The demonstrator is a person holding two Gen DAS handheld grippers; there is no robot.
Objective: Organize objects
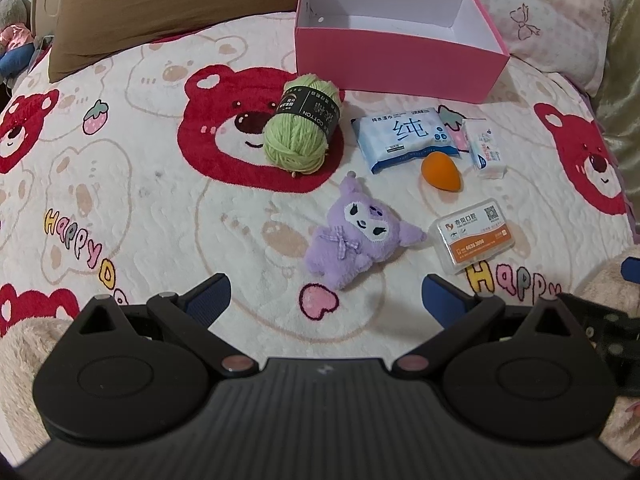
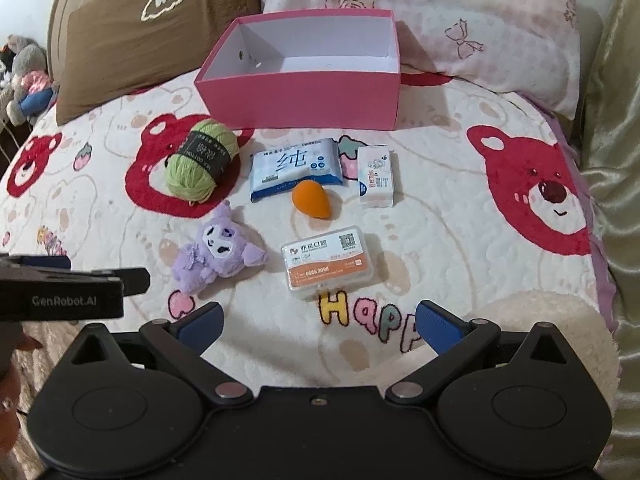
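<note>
A pink box (image 2: 298, 102) stands empty at the far side of a bear-print blanket (image 1: 140, 200), and six things lie loose in front of it: green yarn (image 1: 300, 128), a wipes pack (image 1: 404, 138), an orange sponge (image 1: 441, 171), a small carton (image 1: 486, 148), a purple plush (image 1: 356, 236) and a clear case (image 1: 472, 236). The left gripper (image 1: 326, 294) hangs spread wide and empty near the plush, and the right gripper (image 2: 318, 322) hangs likewise agape, gripping nothing, near the case. Brown (image 2: 152, 36) and floral (image 2: 480, 28) pillows lie behind the box.
</note>
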